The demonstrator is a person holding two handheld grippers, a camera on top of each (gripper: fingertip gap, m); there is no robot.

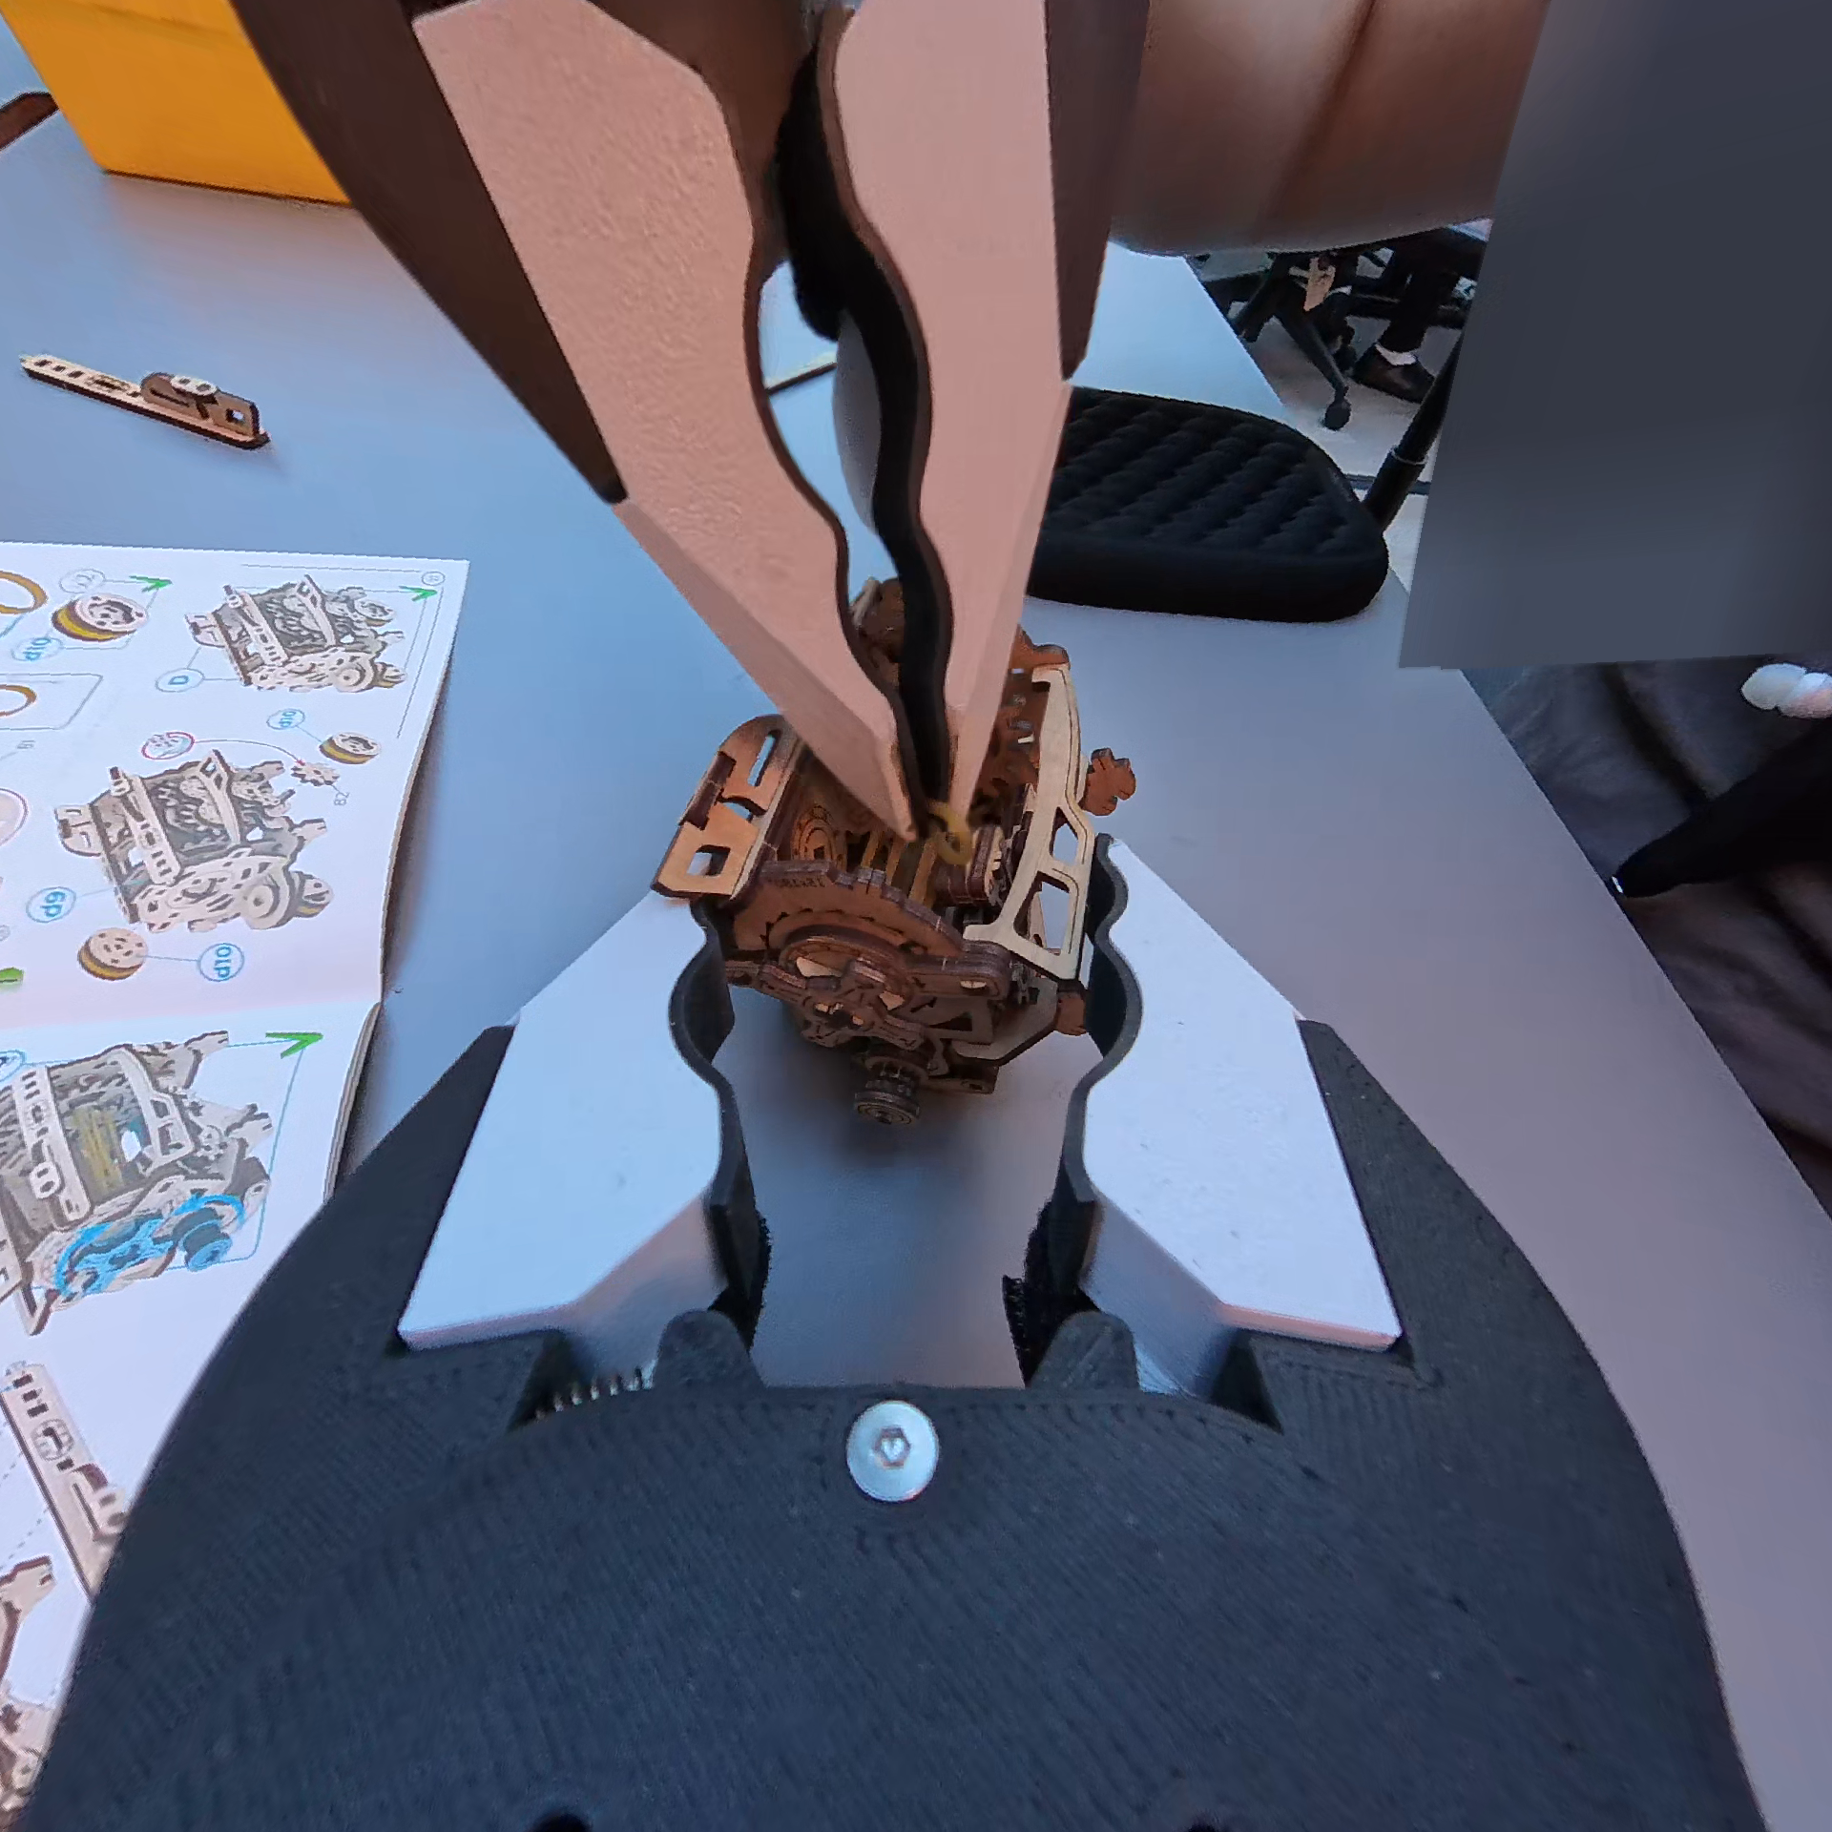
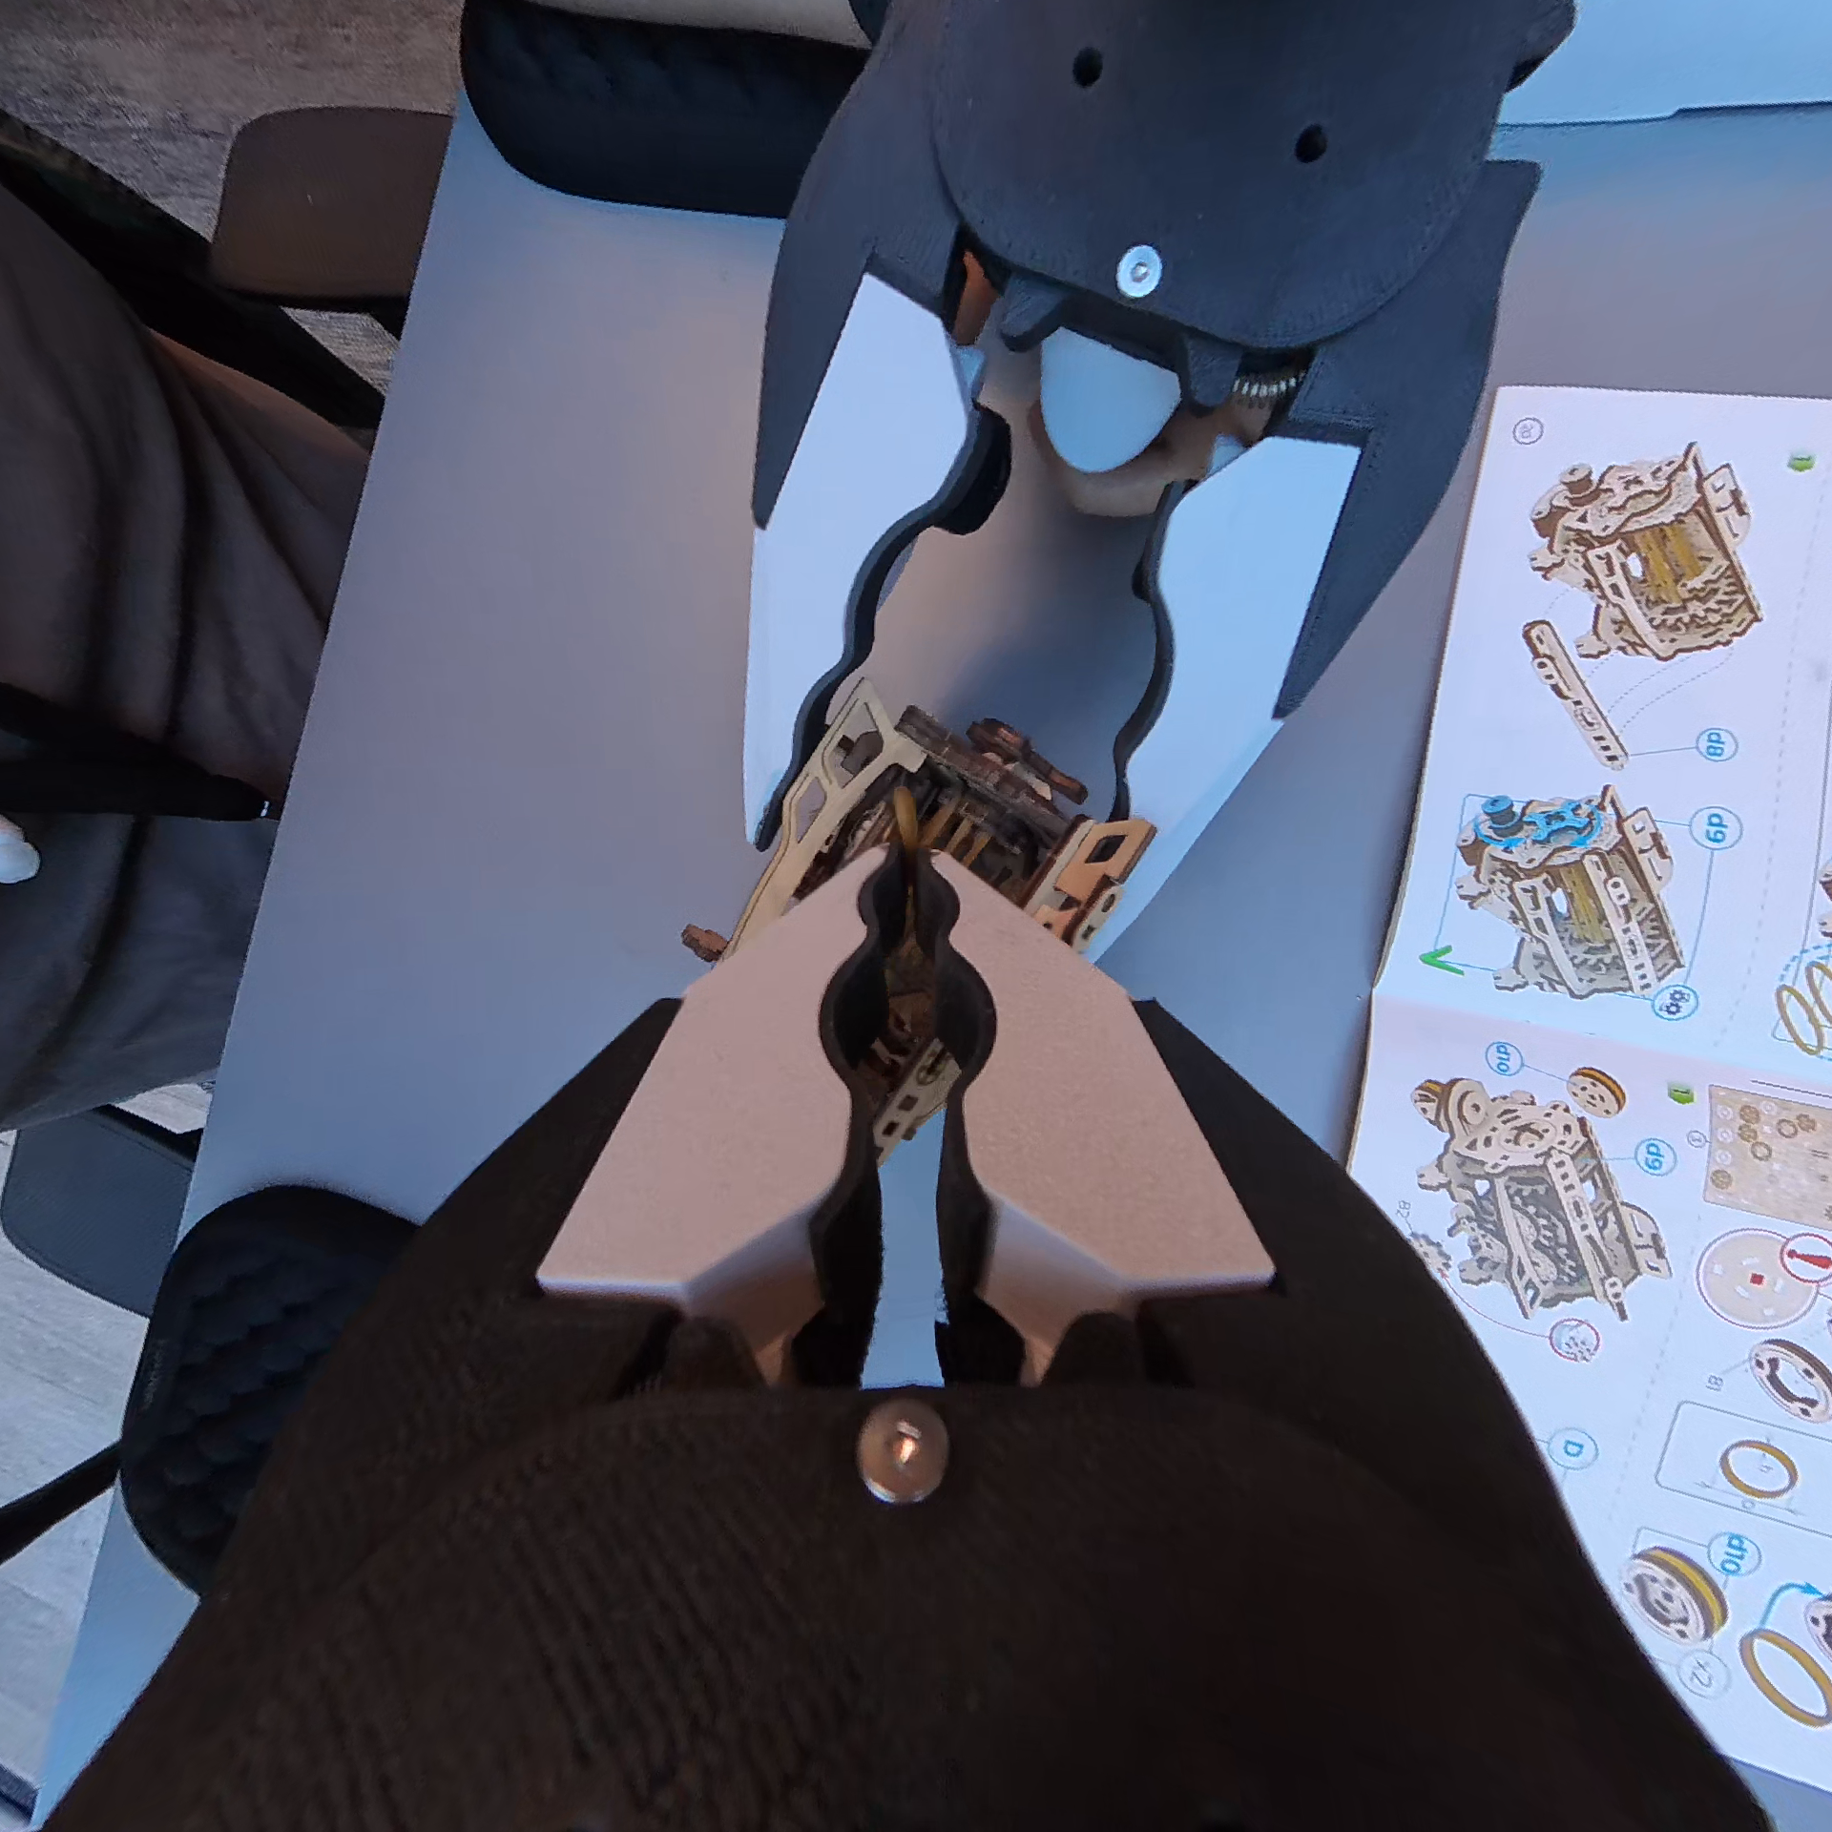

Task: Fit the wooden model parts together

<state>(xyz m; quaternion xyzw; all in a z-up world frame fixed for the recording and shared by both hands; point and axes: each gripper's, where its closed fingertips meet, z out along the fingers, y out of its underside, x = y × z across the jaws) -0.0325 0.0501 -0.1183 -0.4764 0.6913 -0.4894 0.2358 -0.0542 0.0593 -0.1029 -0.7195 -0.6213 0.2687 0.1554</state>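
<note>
A brown and tan wooden gear model (image 1: 892, 942) stands on the grey table (image 1: 555, 694). My left gripper (image 1: 897, 912) has its white fingers (image 1: 585, 1140) on both sides of the model and is shut on it. My right gripper (image 1: 932, 813) comes down from above onto the model's top and is shut on a small yellow rubber band (image 1: 947, 833). In the right wrist view the band (image 2: 904, 818) sticks out of my right gripper's (image 2: 907, 862) tips, over the model (image 2: 991, 783), with the left gripper (image 2: 952, 823) opposite. The band's lower end is hidden inside the model.
An open instruction booklet (image 1: 198, 793) lies left of the model; it also shows in the right wrist view (image 2: 1636, 991). A loose wooden strip (image 1: 149, 397) and a yellow box (image 1: 178, 99) sit at the far left. A black chair (image 1: 1190, 506) stands past the table edge. My two grippers' fingertips are within a few centimetres of each other.
</note>
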